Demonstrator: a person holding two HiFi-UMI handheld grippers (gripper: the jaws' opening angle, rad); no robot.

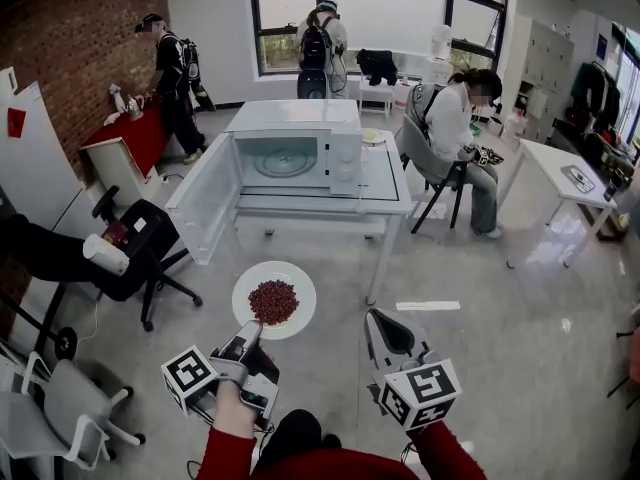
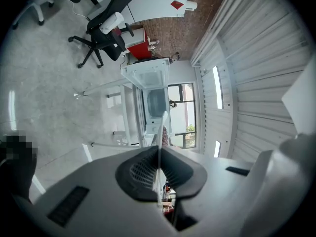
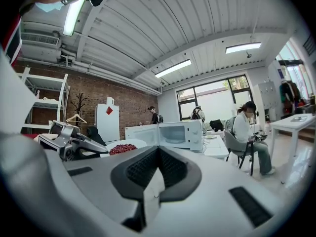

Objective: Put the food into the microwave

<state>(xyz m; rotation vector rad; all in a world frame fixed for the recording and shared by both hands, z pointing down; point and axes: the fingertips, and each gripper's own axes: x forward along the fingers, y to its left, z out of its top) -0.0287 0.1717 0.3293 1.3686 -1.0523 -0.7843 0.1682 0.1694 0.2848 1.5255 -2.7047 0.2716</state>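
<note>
Right at the bottom of the head view, red sleeves point(image 1: 228, 455) and a gripper in each hand. The left gripper point(image 1: 248, 334) has its jaws clamped on the near rim of a white plate point(image 1: 291, 276); the left gripper view shows that rim edge-on, a thin white line pinched between the dark pads. The plate is carried out in front, above the floor point(image 1: 480, 348), about level; a heap of red beans point(image 1: 273, 302) sits at its middle, so the food is on the plate and well short of the oven.

Just to the right, apart from the plate, the right gripper point(image 1: 373, 318) has its jaws drawn together with nothing between them; its own view has the pads meeting at the tips, the beans and the other gripper off to the left, and the oven ahead.

Further on stands the white tabletop point(image 1: 388, 196) with the microwave point(image 1: 345, 153) on it; its door point(image 1: 205, 200) is swung wide to the left, and the glass turntable point(image 1: 285, 160) shows inside. A black office chair point(image 1: 140, 243) stands left of the tabletop, near the open door; a seated person point(image 1: 455, 128) is at its right. At the far windows, two standing people point(image 1: 322, 48) wear backpacks.
</note>
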